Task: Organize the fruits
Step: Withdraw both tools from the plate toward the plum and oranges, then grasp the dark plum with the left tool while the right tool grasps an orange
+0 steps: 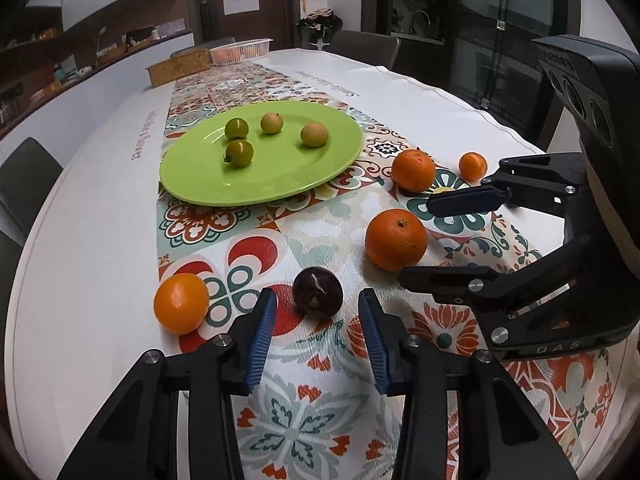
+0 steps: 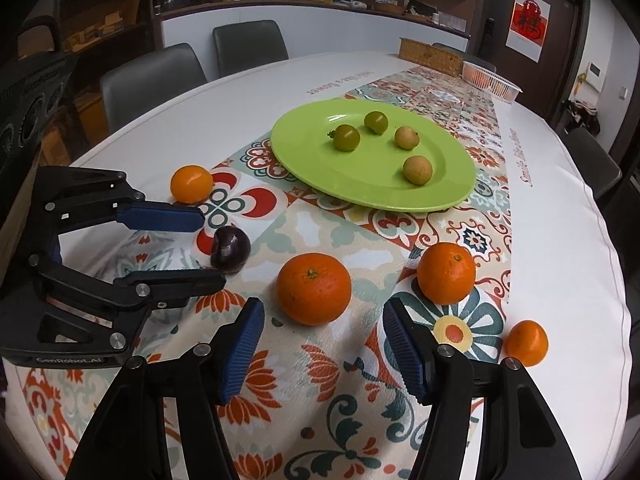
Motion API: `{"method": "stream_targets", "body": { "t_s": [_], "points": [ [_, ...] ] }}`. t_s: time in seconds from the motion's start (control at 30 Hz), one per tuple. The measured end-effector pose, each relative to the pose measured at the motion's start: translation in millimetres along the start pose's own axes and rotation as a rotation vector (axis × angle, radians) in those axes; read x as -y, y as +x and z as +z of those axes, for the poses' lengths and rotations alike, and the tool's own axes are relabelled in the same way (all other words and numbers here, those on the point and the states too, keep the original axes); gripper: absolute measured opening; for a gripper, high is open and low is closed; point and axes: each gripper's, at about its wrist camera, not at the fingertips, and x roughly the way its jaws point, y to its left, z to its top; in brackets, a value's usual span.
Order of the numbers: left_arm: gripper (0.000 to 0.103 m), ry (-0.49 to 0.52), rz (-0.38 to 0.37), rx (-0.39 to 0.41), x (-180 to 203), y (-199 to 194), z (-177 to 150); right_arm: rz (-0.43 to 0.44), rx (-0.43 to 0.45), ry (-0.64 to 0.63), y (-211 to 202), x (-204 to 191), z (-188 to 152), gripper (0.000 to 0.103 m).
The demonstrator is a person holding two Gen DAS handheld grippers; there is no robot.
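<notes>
Where the left wrist view looks down the patterned tablecloth-covered table (image 1: 100, 208), the left gripper (image 1: 318, 308) stands with its blue-padded jaws parted and empty, the dark purple round plum (image 1: 317, 289) lying on the cloth just beyond the tips, untouched. A small orange tangerine (image 1: 181, 303) sits beside the left jaw toward the table's left edge; a large round orange (image 1: 396, 239) lies to the right, with a second large orange (image 1: 413, 169) and a tiny orange mandarin (image 1: 473, 166) farther off toward the right edge. The round lime-green plastic plate (image 1: 192, 176) at mid-table carries four small green-yellow fruits (image 1: 314, 134). The right gripper (image 1: 414, 236) enters from the right, jaws apart, straddling the near orange without contact. In the right wrist view, the right gripper (image 2: 323, 316) is open and empty, the large orange (image 2: 314, 294) just ahead of its tips; the left gripper (image 2: 212, 248) brackets the plum (image 2: 231, 254), with no contact discernible; the plate (image 2: 304, 152) lies beyond.
</notes>
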Motion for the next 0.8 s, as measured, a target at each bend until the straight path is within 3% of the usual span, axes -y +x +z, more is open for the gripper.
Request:
{"method": "stream_targets", "body": {
  "t_s": [0.5, 0.63, 0.8],
  "points": [
    [0.029, -0.015, -0.023, -0.025, -3.2, 11.1, 5.7, 0.028, -0.034, 0.022, 16.6, 2.4, 5.1, 0.051],
    [0.028, -0.026, -0.025, -0.027, -4.5, 11.7, 5.9, 0.044, -0.032, 0.025, 17.2, 0.6, 6.0, 0.043],
    [0.028, -0.043, -0.024, -0.027, -4.8, 11.1, 5.5, 0.036, -0.029, 0.027, 17.2, -0.9, 6.1, 0.042]
  ]
}}
